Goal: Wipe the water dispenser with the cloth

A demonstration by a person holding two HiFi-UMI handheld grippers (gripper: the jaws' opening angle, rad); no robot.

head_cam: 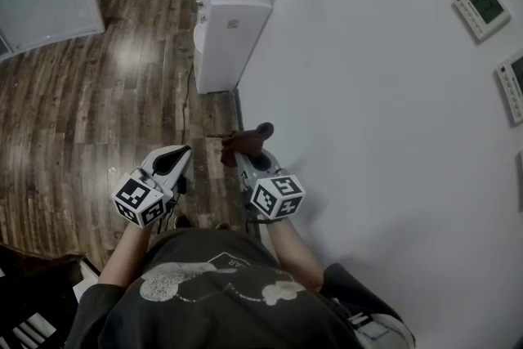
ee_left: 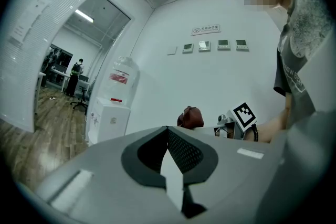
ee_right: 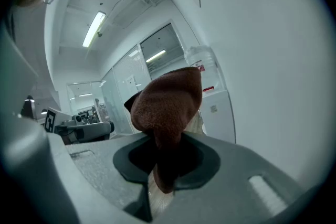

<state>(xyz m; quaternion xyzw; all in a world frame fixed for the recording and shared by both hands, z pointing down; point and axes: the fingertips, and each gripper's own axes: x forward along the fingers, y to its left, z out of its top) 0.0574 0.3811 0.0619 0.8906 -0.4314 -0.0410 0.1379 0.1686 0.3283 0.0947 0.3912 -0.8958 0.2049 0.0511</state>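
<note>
Brown cloth (ee_right: 168, 105) clamped in right tongs (head_cam: 253, 161); left tongs (head_cam: 174, 159) together, empty. Dispenser (head_cam: 231, 33) upper centre, well apart; wiping not begun.

No words can be read. The little sign (ee_left: 205, 29) high on the wall (ee_left: 173, 81) is too small, and the red label (ee_left: 118, 77) on the water dispenser (ee_left: 111, 113) is blurry.

Open floor (head_cam: 122, 94) to water dispenser (head_cam: 231, 37); wall (head_cam: 368, 110) alongside
</note>
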